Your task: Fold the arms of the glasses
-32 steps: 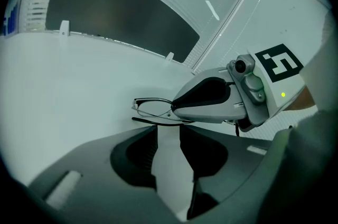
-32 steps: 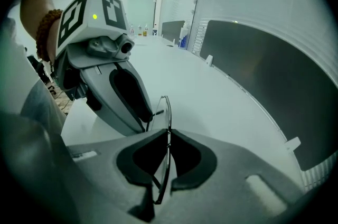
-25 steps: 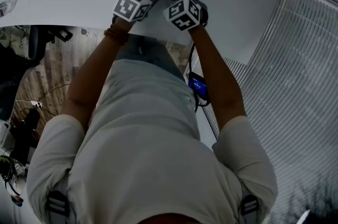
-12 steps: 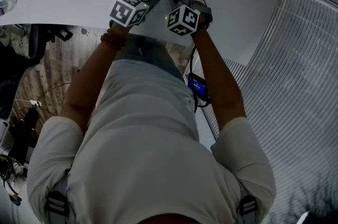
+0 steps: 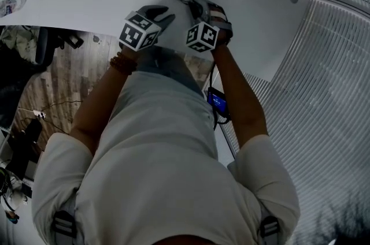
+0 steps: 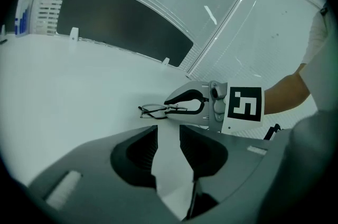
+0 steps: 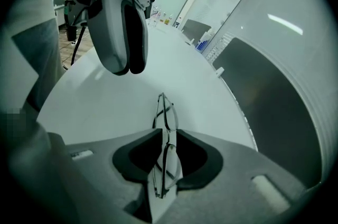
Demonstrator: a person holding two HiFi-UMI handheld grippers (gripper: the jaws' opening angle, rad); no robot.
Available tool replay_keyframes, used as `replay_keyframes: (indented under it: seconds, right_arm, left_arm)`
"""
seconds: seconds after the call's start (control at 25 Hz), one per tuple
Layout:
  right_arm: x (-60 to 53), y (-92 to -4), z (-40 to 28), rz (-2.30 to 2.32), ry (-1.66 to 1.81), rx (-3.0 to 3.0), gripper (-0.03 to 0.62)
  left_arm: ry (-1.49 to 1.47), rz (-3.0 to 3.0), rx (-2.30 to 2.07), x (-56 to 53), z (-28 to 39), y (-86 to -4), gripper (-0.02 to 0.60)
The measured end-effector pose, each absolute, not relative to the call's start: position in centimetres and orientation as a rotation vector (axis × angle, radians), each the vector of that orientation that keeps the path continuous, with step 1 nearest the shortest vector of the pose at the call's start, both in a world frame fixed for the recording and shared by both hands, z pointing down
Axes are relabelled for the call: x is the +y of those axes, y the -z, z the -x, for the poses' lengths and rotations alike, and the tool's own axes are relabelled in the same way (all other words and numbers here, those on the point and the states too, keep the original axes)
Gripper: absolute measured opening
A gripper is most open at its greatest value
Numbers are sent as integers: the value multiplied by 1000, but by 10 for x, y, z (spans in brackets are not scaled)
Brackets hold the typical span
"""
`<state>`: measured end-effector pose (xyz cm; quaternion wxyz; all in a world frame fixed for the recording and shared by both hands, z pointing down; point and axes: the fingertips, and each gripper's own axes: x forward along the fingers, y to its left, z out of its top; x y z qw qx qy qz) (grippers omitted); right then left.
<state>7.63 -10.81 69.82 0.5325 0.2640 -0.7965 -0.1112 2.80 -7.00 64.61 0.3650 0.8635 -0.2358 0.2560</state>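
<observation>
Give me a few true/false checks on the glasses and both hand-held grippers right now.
1. The glasses sit between the jaws of the right hand-held gripper. True.
2. The left hand-held gripper holds the glasses. False: its jaws stand apart with nothing between them, and the glasses lie ahead of it.
3. The table under the glasses is white. True.
4. The right hand-held gripper is clamped fully shut. False: its jaws stand apart, having just been opening, with the glasses between them.
</observation>
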Motion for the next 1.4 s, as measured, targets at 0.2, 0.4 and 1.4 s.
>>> replay_keyframes:
  seconds: [0.2,0.4,1.4]
  right_arm:
    - [-106,-694,-76,-631,228,-1913,130]
    - [-92,-681,-74,-640,205,-1946,140]
    - [-87,-272,-120,-1567,-108,-2680,52]
  left_arm:
    - [-659,-2227,-616,-71,-21,-639,135]
    - [-676,-2259,-612,-69,-19,-625,137]
    - [-47,-2840,-578,-89,-73,-288,67]
